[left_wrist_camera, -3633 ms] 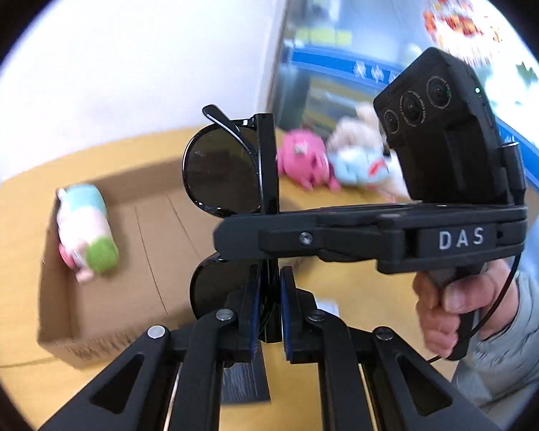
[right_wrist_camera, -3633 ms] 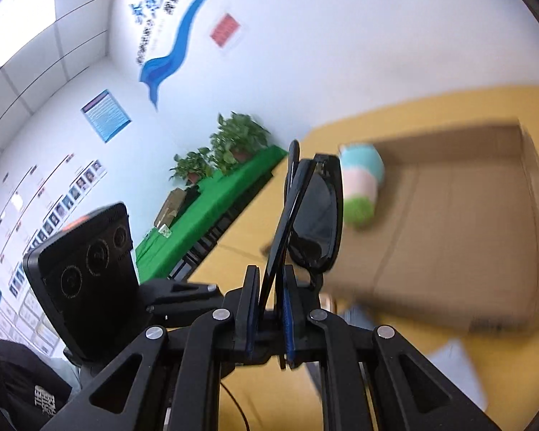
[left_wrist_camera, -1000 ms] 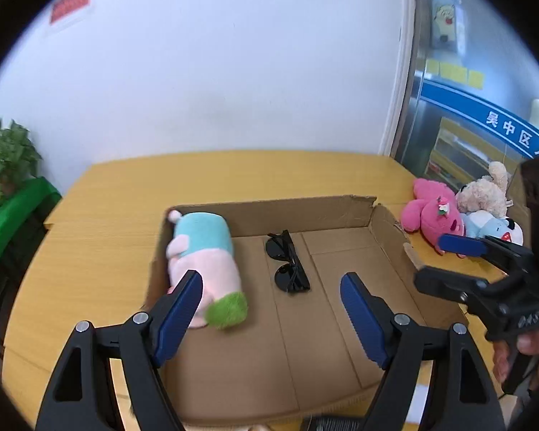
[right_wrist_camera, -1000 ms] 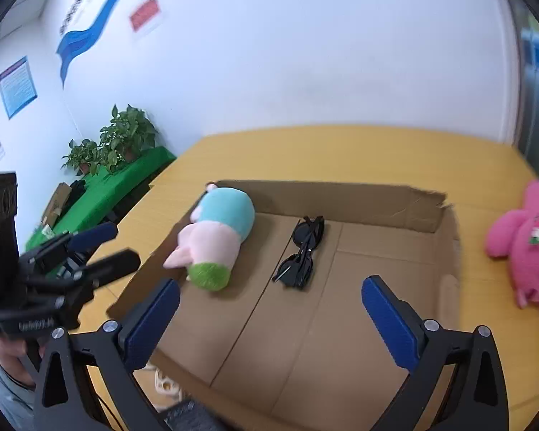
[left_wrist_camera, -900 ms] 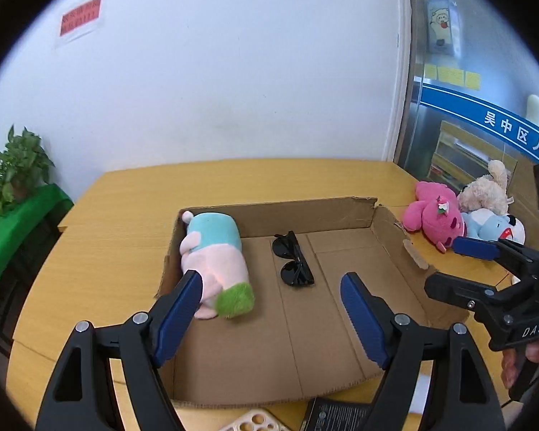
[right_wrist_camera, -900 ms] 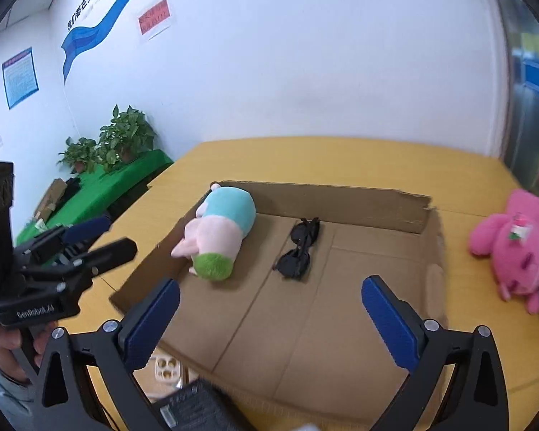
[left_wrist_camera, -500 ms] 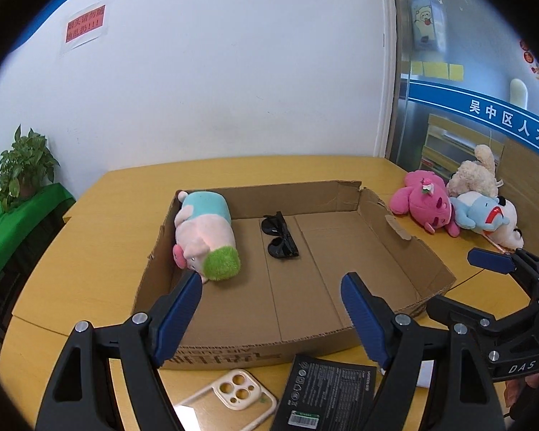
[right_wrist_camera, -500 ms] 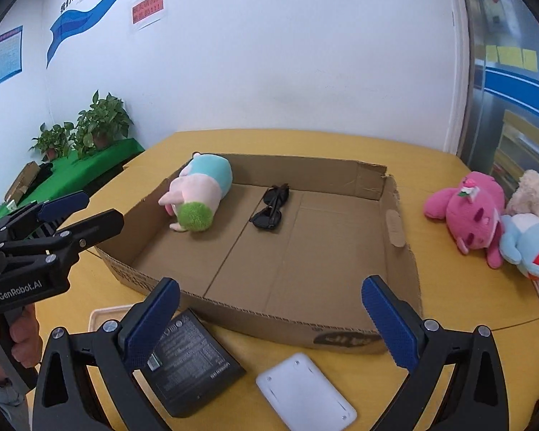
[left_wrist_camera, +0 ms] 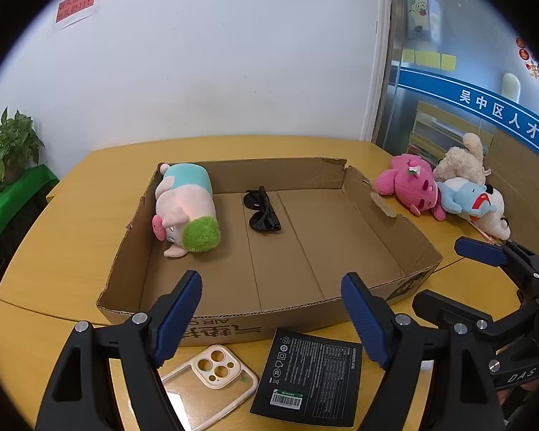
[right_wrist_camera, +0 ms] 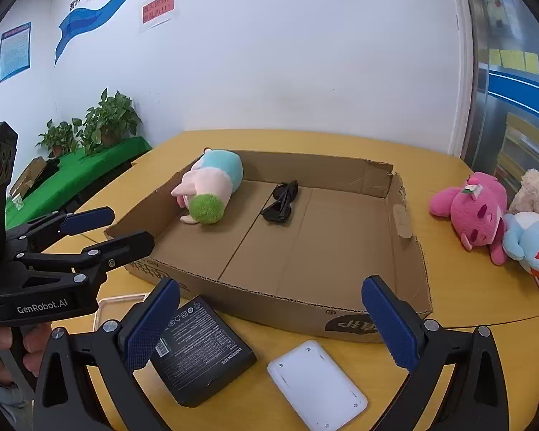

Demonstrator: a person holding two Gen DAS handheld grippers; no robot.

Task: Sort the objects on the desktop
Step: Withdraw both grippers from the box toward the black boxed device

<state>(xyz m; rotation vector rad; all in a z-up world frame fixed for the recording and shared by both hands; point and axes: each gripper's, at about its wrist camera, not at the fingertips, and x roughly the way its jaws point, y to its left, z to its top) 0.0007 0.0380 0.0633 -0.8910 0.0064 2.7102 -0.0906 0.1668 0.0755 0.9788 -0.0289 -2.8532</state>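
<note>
Both the left tool (left_wrist_camera: 271, 316) and right tool (right_wrist_camera: 269, 327) gape empty; sunglasses (left_wrist_camera: 261, 209) lie in the cardboard box (left_wrist_camera: 233, 323)

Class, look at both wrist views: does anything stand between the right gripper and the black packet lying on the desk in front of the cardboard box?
Nothing visible does. The right gripper is open and empty, and the black packet lies flat and bare on the desk beside its left finger, with the cardboard box behind it.

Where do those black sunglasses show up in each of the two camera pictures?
Left wrist view: sunglasses lie folded in the cardboard box, just above centre.
Right wrist view: sunglasses at centre, same box.
Shared landmark: the pink, teal and green plush lies to their left in both.
</note>
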